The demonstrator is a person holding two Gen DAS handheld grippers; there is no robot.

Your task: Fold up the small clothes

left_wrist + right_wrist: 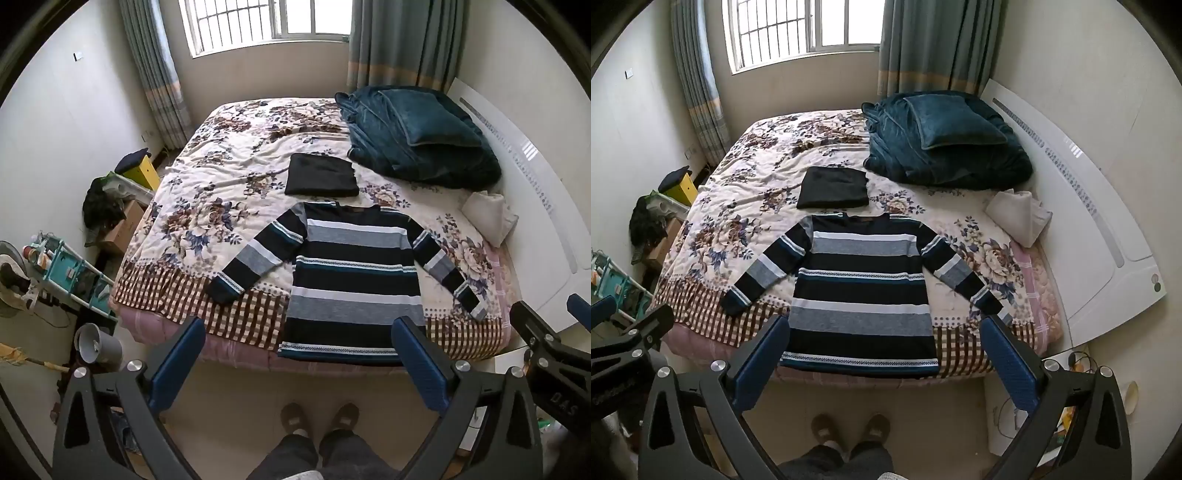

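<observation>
A: What is seen on the bed with the floral cream bedspread (221, 177)?

B: A long-sleeved knit sweater striped in navy, grey, white and teal (354, 273) is laid flat near the foot edge, with its hem hanging slightly over the checked border. A folded black garment (321, 175) is placed just beyond its collar, and a heap of dark teal bedding (417, 136) is piled near the headboard.

A: How is the sweater oriented?

B: Its long axis is run from hem to collar, the collar being pointed toward the window. Both sleeves are spread outward and angled down toward the foot edge.

A: And the fingers?

B: The left gripper (299, 354) and the right gripper (886, 350) are both held with blue-padded fingers wide apart. Nothing is gripped or touched.
</observation>
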